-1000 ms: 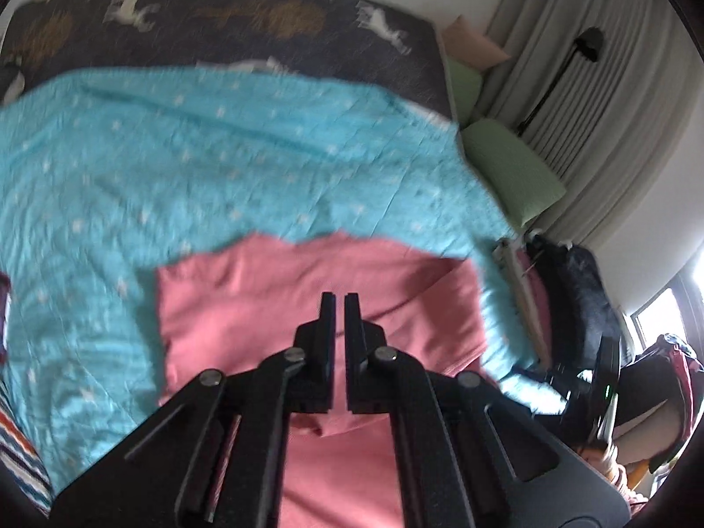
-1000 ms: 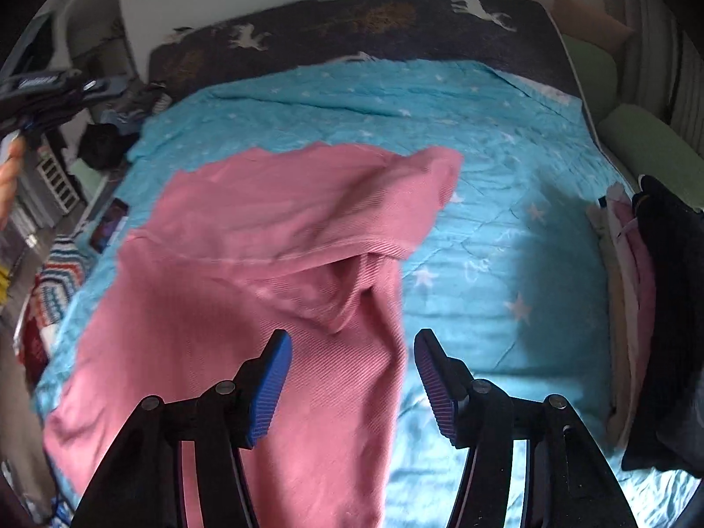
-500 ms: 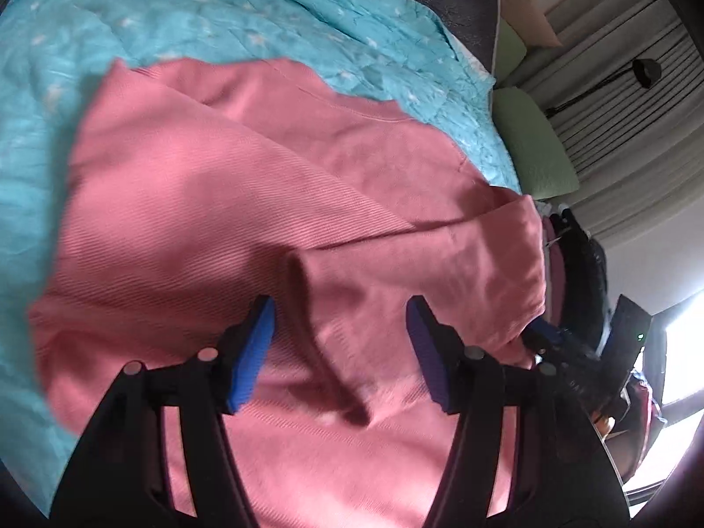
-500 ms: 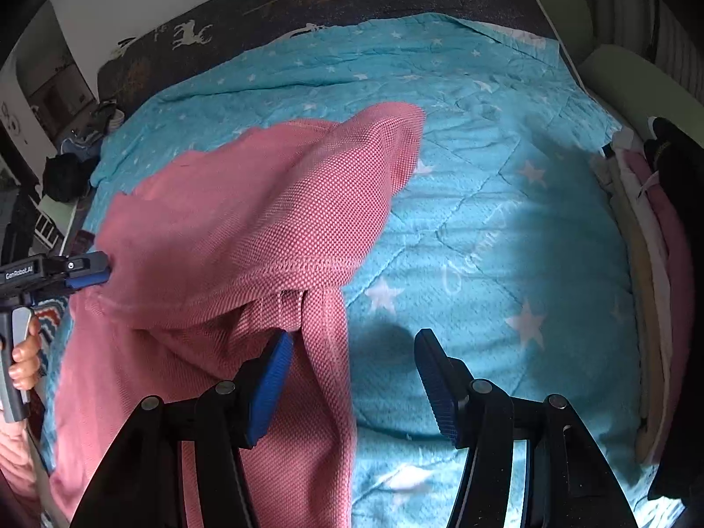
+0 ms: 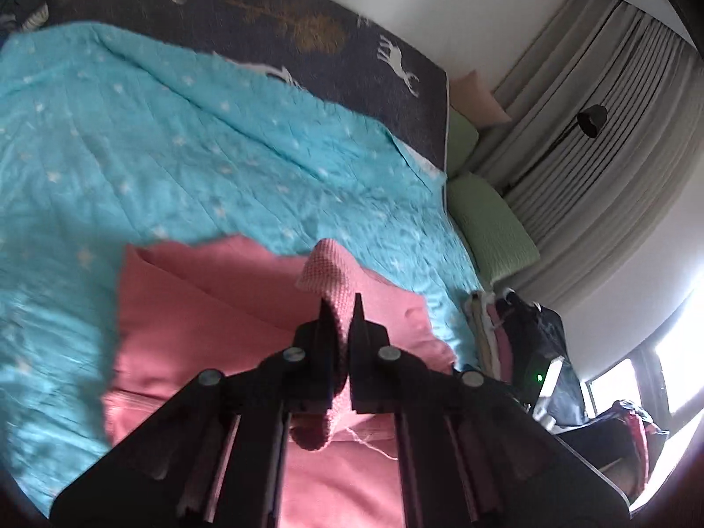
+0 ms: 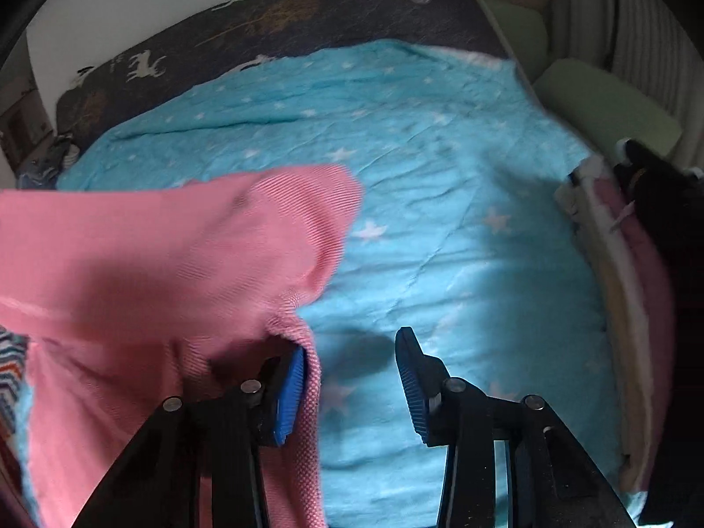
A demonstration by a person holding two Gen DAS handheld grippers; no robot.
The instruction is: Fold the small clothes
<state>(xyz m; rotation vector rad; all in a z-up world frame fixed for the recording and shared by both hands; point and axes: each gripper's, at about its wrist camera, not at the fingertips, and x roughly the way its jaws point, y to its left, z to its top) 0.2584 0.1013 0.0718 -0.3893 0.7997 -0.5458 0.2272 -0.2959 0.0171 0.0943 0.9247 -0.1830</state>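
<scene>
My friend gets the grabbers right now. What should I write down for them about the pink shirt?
Left gripper: shut on a fold of the pink shirt, pinched between its jaws.
Right gripper: open, jaws have just been closing; the shirt's edge lies against its left pad, the other pad is clear of it.
The shirt lies partly folded on the blue star blanket. A stack of folded clothes sits at the blanket's right edge.
Done: first fold started.
Left: probably grab the edge with the right gripper, finish folding, flatten it.
</scene>
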